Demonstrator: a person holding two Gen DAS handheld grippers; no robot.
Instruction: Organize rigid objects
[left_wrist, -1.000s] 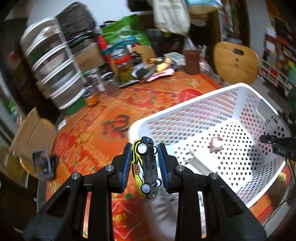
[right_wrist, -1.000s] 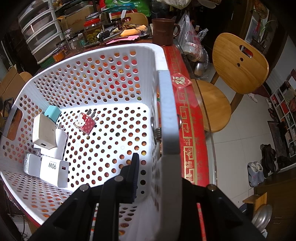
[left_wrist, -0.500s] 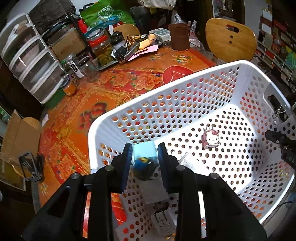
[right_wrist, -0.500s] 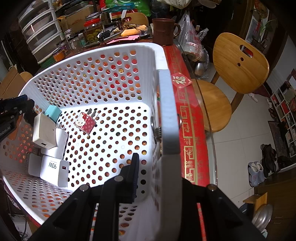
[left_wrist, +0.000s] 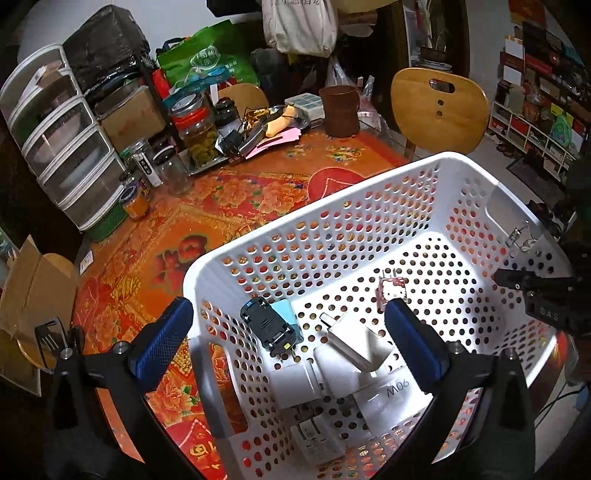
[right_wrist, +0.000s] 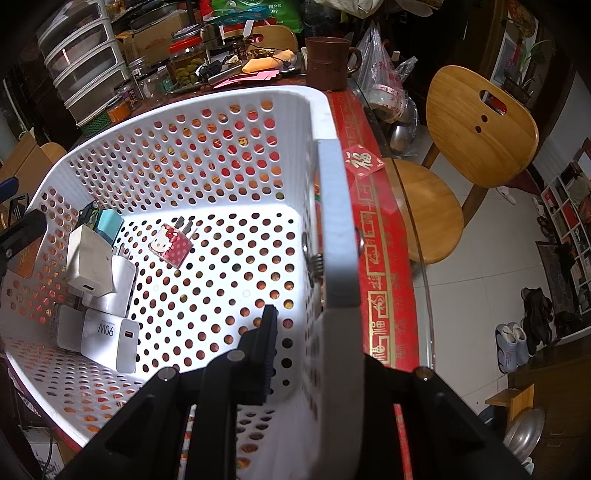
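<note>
A: What does the left wrist view show of the left gripper (left_wrist: 286, 325)?

B: Its 2 blue-padded fingers (left_wrist: 166, 336) stand spread wide apart with nothing between them, above the near corner of the white perforated basket (left_wrist: 369, 184).

A: Where is the toy car (left_wrist: 268, 326)?

B: Inside the basket, underside up, leaning against the near-left wall and touching a light blue block (left_wrist: 290, 312). In the right wrist view only a dark sliver of it (right_wrist: 85, 214) shows behind that block (right_wrist: 109, 223).

A: What else lies in the basket?

B: A cluster of white chargers (left_wrist: 354, 354) just beside the car, 1 of them marked "90W" (right_wrist: 110, 334), and a pink Hello Kitty plug (right_wrist: 170, 245) lying apart on the basket floor.

A: And the right gripper (right_wrist: 312, 343)?

B: It is pinching the basket's right-hand wall: 1 finger (right_wrist: 267, 343) lies inside against the perforations, and the rim (right_wrist: 338, 221) runs up between the jaws. The outer finger is hidden behind the wall.

A: What does the basket stand on?

B: A table (left_wrist: 229, 199) with a red and orange floral cloth, a wooden chair (right_wrist: 480, 122) beside it.
</note>
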